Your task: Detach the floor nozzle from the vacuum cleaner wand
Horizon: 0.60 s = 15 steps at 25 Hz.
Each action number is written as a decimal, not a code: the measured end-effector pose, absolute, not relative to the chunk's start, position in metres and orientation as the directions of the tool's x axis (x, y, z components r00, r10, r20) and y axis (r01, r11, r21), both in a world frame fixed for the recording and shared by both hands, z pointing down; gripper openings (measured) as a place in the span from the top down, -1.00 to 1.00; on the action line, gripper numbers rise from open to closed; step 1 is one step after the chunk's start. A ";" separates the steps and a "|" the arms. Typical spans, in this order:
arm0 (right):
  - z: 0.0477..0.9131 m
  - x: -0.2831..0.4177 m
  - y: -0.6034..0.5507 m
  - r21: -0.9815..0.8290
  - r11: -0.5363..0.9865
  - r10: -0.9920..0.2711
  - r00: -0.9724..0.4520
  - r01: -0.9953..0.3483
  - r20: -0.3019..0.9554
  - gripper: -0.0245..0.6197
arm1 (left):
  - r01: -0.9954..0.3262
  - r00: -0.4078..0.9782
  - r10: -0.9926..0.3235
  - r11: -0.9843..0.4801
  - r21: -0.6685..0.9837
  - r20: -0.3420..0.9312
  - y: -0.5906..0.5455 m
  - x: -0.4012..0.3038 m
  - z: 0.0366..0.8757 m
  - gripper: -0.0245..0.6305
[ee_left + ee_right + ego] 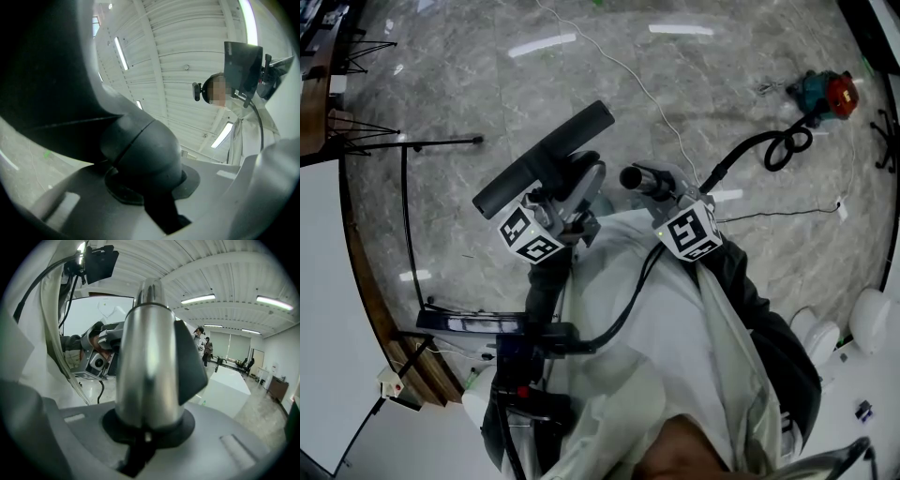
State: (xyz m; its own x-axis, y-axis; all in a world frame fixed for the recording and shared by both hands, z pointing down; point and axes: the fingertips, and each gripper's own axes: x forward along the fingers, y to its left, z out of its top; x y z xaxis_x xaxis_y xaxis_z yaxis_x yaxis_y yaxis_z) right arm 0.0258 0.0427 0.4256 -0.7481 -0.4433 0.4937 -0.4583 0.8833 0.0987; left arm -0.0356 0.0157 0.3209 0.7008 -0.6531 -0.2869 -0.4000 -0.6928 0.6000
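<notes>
Two grips are on, one on each half of the job. At the left, my left gripper is clenched on the dark rounded neck of the floor nozzle, whose long black head sticks out to the far left above the marble floor. Just to its right, my right gripper is clamped round the silver wand, and in that gripper's own view the tube's tip stands bare against the ceiling. I judge the two parts already apart, the wand's open end just beside the nozzle's neck. From the wand a black hose runs off to the vacuum cleaner body at the far right. The nozzle looks like light, hard plastic, but its long head should want to swing on the swivel, so the neck is the place to hold it. The wand is stiff, smooth metal and probably slippery, so I would grip near its end and expect some drag from the hose.
</notes>
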 end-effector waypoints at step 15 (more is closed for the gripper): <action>0.428 0.024 0.043 0.093 0.881 -0.444 -0.742 -0.464 0.502 0.78 | -0.392 0.691 -0.665 -0.673 0.628 -0.281 0.015 -0.037 0.326 0.68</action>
State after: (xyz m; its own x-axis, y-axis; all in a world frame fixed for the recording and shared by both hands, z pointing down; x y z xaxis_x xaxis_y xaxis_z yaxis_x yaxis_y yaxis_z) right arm 0.0243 0.0426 0.4283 -0.7424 -0.4435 0.5021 -0.4638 0.8811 0.0926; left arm -0.0375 0.0146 0.3260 0.6915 -0.6654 -0.2811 -0.3921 -0.6726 0.6276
